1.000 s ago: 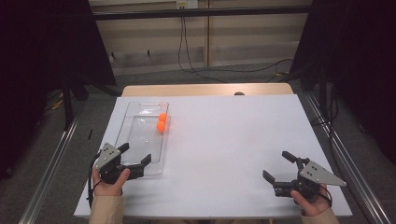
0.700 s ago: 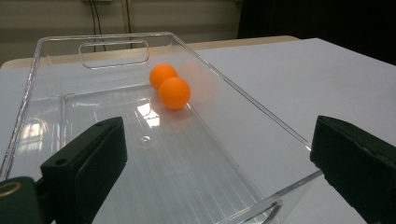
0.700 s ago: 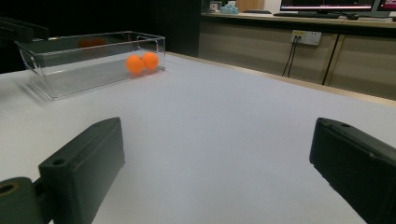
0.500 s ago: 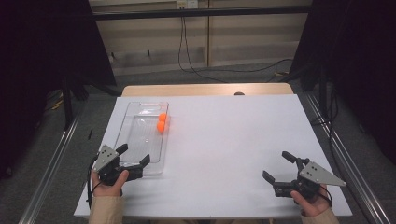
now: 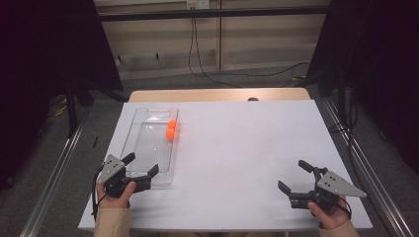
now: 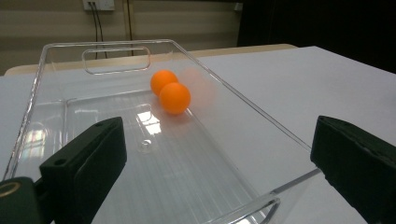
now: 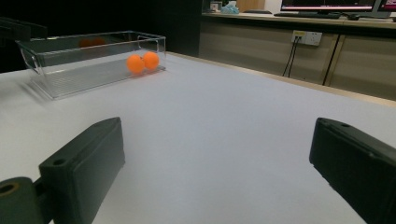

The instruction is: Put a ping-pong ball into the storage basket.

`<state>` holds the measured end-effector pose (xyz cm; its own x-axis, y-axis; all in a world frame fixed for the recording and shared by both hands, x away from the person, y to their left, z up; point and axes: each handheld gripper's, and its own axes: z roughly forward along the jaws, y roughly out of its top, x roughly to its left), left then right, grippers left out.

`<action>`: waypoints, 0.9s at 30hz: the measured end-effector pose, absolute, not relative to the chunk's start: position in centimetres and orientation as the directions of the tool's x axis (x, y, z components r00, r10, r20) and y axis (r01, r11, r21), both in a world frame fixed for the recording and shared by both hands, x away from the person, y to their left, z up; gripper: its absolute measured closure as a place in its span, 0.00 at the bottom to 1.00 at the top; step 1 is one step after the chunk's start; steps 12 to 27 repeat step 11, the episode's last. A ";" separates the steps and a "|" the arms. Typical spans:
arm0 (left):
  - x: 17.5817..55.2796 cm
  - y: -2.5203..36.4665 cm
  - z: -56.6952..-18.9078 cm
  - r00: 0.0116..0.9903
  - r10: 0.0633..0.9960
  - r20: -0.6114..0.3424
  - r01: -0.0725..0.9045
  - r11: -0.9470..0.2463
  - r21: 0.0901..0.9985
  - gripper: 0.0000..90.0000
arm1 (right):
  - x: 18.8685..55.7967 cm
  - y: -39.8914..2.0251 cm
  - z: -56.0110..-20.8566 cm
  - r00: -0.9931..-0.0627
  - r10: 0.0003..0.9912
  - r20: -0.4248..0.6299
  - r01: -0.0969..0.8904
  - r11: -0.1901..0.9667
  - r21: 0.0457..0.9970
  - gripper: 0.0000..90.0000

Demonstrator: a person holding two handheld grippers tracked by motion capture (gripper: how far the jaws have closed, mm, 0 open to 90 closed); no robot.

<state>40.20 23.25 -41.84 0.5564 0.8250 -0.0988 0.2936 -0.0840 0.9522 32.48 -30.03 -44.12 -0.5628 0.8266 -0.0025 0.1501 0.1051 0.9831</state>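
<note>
the left gripper (image 5: 140, 172) hovers released at the near end of the clear plastic tray (image 5: 143, 153), one jaw over the tray floor and one outside its right wall. two orange balls (image 5: 171, 129) lie touching against the tray's right wall toward the far end. the right gripper (image 5: 296, 181) hovers released over bare white surface (image 5: 247, 148), well apart from the tray.

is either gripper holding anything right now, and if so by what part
Nothing is held. The left gripper is open around the near end of the clear tray; the right gripper is open over bare table.
</note>
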 end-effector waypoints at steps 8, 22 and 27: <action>40.1 23.1 -42.0 0.553 0.826 -0.106 0.294 -0.075 0.953 0.04 | 32.5 -30.0 -44.1 -0.556 0.831 0.009 0.155 0.093 0.983 0.03; 40.1 23.2 -41.9 0.555 0.826 -0.101 0.289 -0.078 0.954 0.04 | 32.5 -30.1 -44.1 -0.559 0.829 -0.002 0.155 0.107 0.982 0.03; 40.1 23.2 -41.9 0.555 0.826 -0.101 0.289 -0.078 0.954 0.04 | 32.5 -30.1 -44.1 -0.559 0.829 -0.002 0.155 0.107 0.982 0.03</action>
